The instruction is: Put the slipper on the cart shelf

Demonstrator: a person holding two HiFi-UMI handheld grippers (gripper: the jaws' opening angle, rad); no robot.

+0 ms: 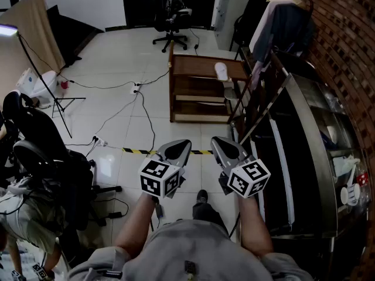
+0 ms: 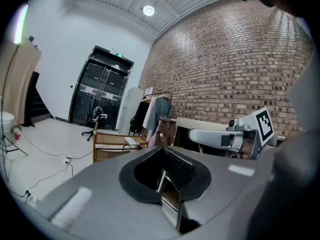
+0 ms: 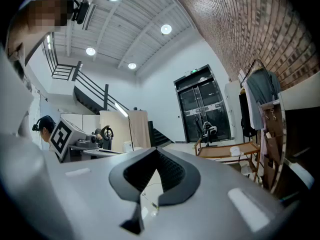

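slipper (image 1: 221,70) too small for detail, bystander (image 1: 26,218) cut off btm-left edge

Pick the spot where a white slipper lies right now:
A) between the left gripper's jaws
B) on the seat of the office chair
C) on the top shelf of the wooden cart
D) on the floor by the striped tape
C: the head view shows the white slipper lying on the top shelf of the wooden cart, near that shelf's right end.
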